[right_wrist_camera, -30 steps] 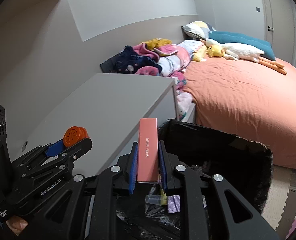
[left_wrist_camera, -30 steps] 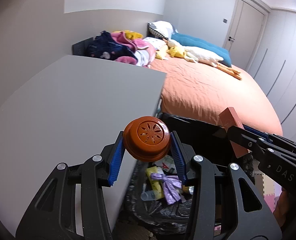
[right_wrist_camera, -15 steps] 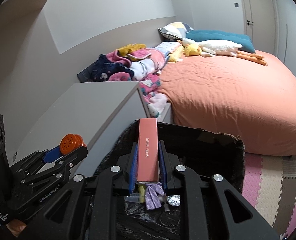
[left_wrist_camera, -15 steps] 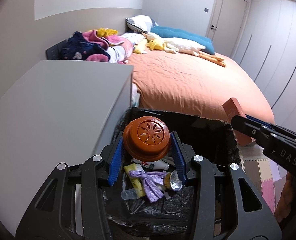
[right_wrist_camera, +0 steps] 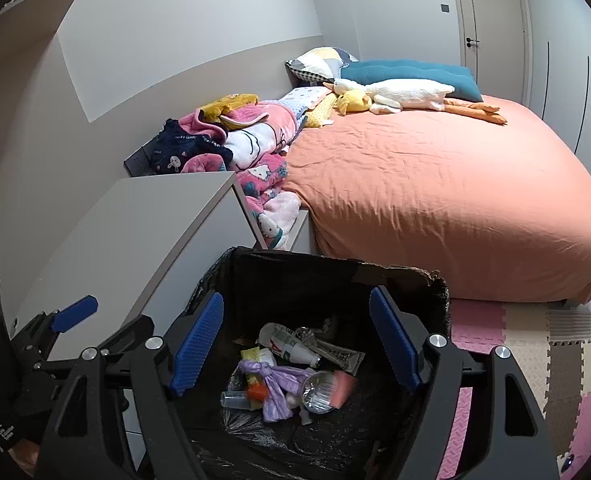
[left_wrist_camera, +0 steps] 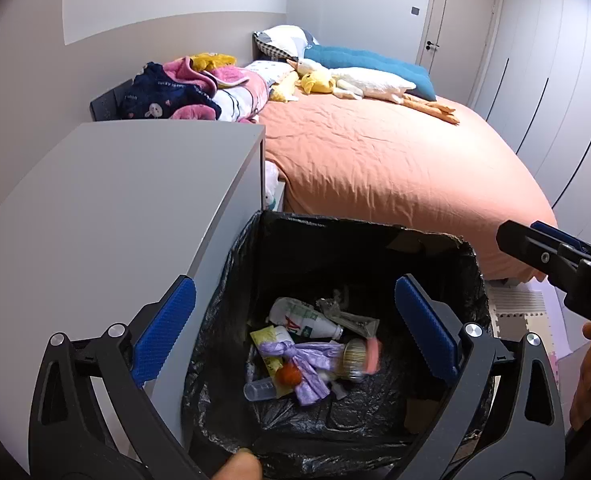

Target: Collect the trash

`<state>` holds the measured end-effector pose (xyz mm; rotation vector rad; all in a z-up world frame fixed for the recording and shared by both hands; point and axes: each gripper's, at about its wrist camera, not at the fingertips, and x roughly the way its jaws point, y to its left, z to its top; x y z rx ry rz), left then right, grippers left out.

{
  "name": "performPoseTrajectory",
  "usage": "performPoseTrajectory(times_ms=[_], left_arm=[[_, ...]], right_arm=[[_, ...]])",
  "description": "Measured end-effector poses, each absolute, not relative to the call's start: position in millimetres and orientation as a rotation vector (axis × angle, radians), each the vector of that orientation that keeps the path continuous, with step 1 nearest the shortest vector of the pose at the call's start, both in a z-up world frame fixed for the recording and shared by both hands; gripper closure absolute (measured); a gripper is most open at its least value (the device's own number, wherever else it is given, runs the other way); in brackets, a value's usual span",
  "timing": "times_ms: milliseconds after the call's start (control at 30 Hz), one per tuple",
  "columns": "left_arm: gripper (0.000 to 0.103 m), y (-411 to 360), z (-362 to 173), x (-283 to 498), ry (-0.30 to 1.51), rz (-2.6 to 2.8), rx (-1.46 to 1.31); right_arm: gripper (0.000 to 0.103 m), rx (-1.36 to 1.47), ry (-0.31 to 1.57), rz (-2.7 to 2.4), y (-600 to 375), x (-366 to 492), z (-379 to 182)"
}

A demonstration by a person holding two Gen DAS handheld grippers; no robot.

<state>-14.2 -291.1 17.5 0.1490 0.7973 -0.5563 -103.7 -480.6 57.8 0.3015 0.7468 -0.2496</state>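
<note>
A trash bin lined with a black bag (left_wrist_camera: 231, 280) (right_wrist_camera: 427, 280) stands on the floor between the grey cabinet and the bed. Both grippers hover above it. My left gripper (left_wrist_camera: 295, 328) is open and empty. My right gripper (right_wrist_camera: 295, 344) is open and empty. In the bin lie the orange round lid (left_wrist_camera: 288, 376) (right_wrist_camera: 257, 391), the pink box (left_wrist_camera: 372, 354) (right_wrist_camera: 343, 388), a white bottle (left_wrist_camera: 303, 316), a purple knotted bag (left_wrist_camera: 311, 364) (right_wrist_camera: 273, 388), a clear cup (right_wrist_camera: 317, 391) and a small tube (left_wrist_camera: 259, 390).
A grey cabinet top (left_wrist_camera: 107, 200) is on the left. The bed with an orange sheet (left_wrist_camera: 395, 160) is behind the bin, with clothes (left_wrist_camera: 199, 88) and plush toys (left_wrist_camera: 355, 82) on it. Foam floor mats (right_wrist_camera: 535, 344) lie at the right.
Both grippers moved from the cabinet over the bin and opened. The orange lid dropped from the left gripper and the pink box from the right gripper into the bin.
</note>
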Motion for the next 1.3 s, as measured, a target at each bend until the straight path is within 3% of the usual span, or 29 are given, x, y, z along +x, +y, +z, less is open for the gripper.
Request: performPoseTrajectory(times_ms=[1300], left_arm=[[0.006, -275.1, 21.1, -11.8, 0.796, -0.562, 0.09]], right_arm=[[0.026, 0.295, 0.766, -0.244, -469.5, -99.6, 46.4]])
